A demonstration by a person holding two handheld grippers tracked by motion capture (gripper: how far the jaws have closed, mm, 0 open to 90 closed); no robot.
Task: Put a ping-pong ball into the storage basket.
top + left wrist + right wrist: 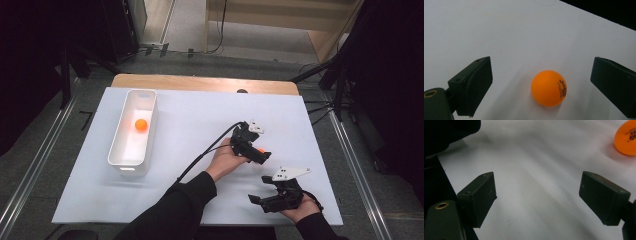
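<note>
On a white table (pixel 200 125), a bin (pixel 124 157) holds one ball (pixel 141 125). The left gripper (pixel 260 156) straddles a second ball (pixel 549 88), jaws spread and apparently not touching it. Next: close on it, carry it to the bin. The right gripper (pixel 265 197) waits, spread and empty. Two balls, one bin.

You see the white table cover (pixel 200 125) evenly lit from above, with dark surroundings. In your gripper views the ball (pixel 548 88) casts a soft shadow, and close-up edges look slightly blurred.
</note>
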